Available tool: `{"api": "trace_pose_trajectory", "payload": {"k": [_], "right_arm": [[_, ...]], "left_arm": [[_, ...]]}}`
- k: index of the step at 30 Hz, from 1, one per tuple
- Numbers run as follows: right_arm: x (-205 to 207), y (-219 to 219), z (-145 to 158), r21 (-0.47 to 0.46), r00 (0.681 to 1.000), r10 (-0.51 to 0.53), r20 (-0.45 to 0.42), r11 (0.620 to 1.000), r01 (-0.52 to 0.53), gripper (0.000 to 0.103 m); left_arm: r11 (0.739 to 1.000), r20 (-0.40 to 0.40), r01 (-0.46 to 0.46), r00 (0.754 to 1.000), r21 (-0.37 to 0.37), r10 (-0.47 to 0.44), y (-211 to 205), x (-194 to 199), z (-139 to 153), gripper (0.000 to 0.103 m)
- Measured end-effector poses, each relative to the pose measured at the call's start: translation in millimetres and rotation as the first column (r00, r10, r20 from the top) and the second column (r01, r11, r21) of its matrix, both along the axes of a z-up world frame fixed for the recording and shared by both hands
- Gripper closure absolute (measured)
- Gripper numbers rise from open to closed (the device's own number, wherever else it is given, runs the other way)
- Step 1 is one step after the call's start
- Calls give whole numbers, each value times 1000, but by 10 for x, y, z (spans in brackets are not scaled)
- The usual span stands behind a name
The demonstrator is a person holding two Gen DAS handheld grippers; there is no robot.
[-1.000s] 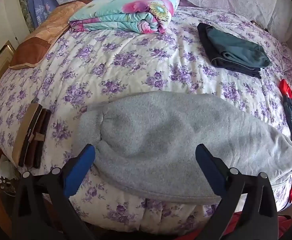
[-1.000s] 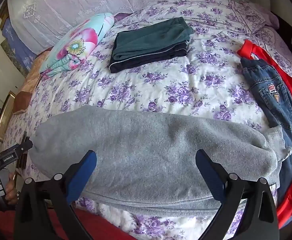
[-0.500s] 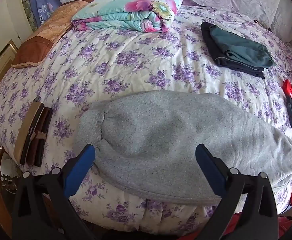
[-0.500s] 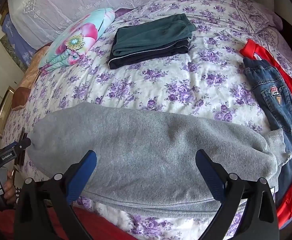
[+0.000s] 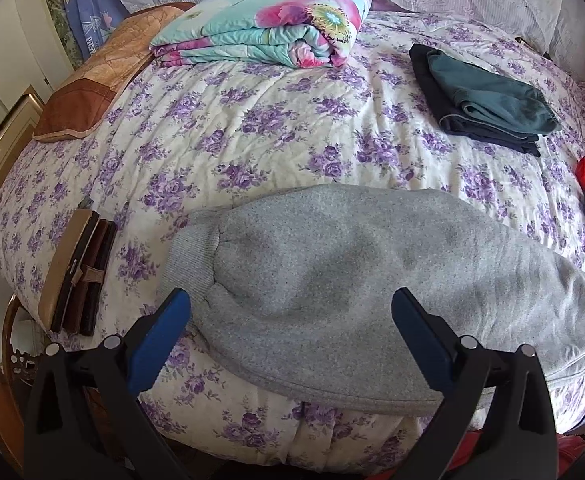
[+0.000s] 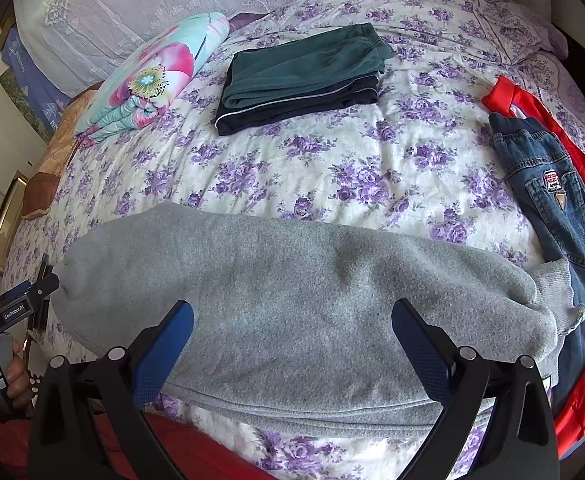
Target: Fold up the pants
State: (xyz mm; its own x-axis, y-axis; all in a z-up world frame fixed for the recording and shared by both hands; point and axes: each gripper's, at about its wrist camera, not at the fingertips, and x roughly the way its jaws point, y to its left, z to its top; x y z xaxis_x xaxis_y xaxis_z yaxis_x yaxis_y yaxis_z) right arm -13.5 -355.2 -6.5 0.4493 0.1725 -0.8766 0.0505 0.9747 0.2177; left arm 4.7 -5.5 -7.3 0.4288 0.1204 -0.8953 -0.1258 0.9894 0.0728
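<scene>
Grey sweatpants (image 5: 364, 280) lie folded lengthwise across the near edge of the bed, ribbed cuffs at the left end (image 5: 190, 256). They also show in the right wrist view (image 6: 292, 300), with the waistband at the right (image 6: 552, 288). My left gripper (image 5: 290, 334) is open and empty, hovering over the cuff end. My right gripper (image 6: 292, 338) is open and empty, hovering over the middle of the pants. The left gripper also shows at the left edge of the right wrist view (image 6: 16, 304).
The floral bedspread (image 5: 276, 140) covers the bed. Folded dark green pants (image 6: 304, 76) lie farther back. A folded flowered quilt (image 5: 268, 36) sits at the back left. Jeans (image 6: 548, 200) on a red garment (image 6: 572, 128) lie at the right. A brown wallet-like case (image 5: 76, 272) lies at the left edge.
Both grippers have drifted slightly forward and left over the pants. The pants have not moved and both grippers stay open.
</scene>
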Motion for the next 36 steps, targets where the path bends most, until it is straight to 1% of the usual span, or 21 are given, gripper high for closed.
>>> {"api": "trace_pose_trajectory", "payload": {"k": [6, 36], "right_arm": [[18, 16, -53, -1, 1000, 6, -7, 1000, -6, 4], [41, 48, -61, -9, 1000, 9, -18, 1000, -9, 4]], "left_arm": [[1000, 3, 2, 1000, 10, -2, 2, 0, 8, 5], [1000, 4, 8, 1000, 21, -8, -28, 40, 16, 5]]}}
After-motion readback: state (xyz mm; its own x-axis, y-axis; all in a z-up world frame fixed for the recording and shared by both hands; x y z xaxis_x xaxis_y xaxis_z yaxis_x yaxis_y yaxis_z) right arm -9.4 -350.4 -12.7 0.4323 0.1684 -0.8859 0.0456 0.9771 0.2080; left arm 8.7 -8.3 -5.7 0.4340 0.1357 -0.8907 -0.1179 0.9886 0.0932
